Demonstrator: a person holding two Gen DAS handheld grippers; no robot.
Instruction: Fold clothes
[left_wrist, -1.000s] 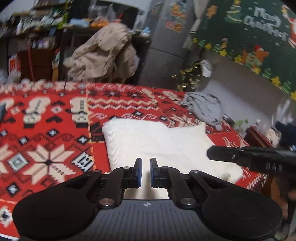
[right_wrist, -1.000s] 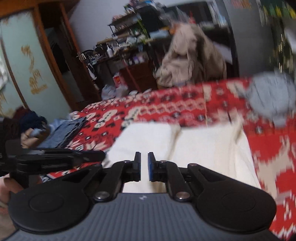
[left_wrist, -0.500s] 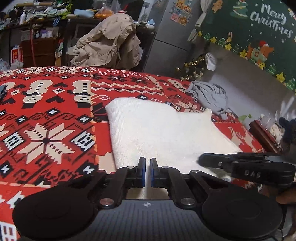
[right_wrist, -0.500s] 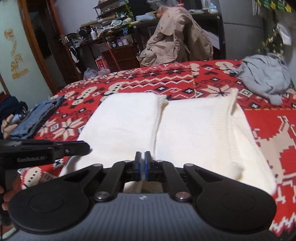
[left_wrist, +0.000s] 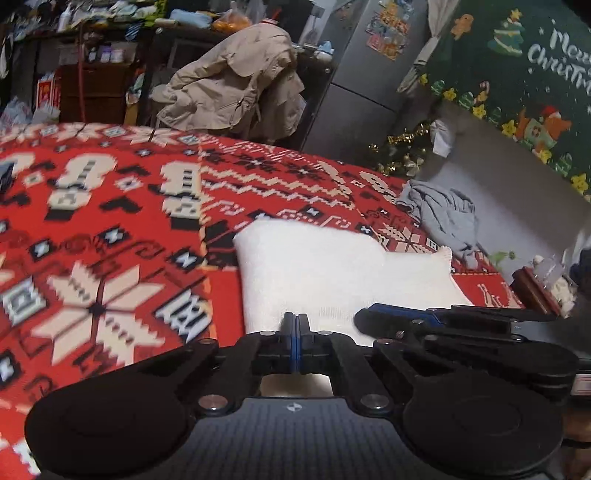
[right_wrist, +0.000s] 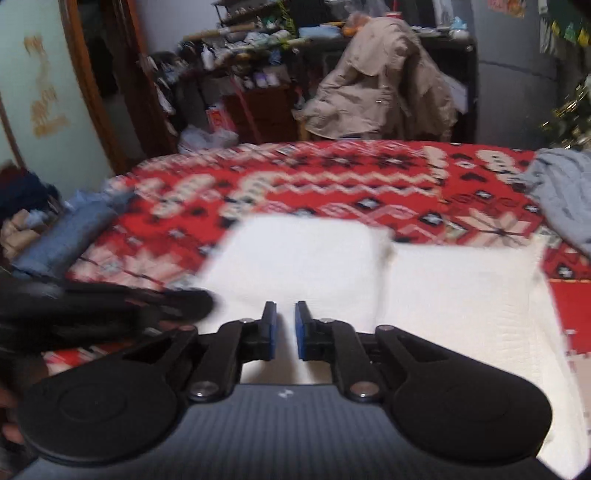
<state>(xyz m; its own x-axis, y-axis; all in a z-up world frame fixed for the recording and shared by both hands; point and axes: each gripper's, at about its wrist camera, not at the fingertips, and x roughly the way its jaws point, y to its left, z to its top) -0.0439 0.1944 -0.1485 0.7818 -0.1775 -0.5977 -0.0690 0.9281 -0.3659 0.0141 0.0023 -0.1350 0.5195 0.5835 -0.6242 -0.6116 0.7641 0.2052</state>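
Observation:
A white knitted garment (left_wrist: 332, 273) lies folded on the red patterned blanket (left_wrist: 110, 221), its two halves side by side in the right wrist view (right_wrist: 369, 277). My left gripper (left_wrist: 295, 321) hovers at the garment's near edge with its blue pads pressed together and no cloth visible between them. My right gripper (right_wrist: 285, 314) is over the same near edge. Its jaws are opening, with a narrow gap and nothing between them. Each view catches the other gripper from the side: the right gripper (left_wrist: 443, 321) and, blurred, the left gripper (right_wrist: 110, 310).
A crumpled grey garment (left_wrist: 443, 218) lies at the blanket's far right corner. Folded blue clothes (right_wrist: 62, 236) sit at the bed's left edge. A beige jacket (left_wrist: 236, 85) hangs over a chair beyond the bed, before cluttered shelves. A small wooden table (left_wrist: 535, 288) stands to the right.
Both grippers have come down and closer to the white garment's near edge. The left jaws have shut fully. The right jaws closed almost fully and have parted again.

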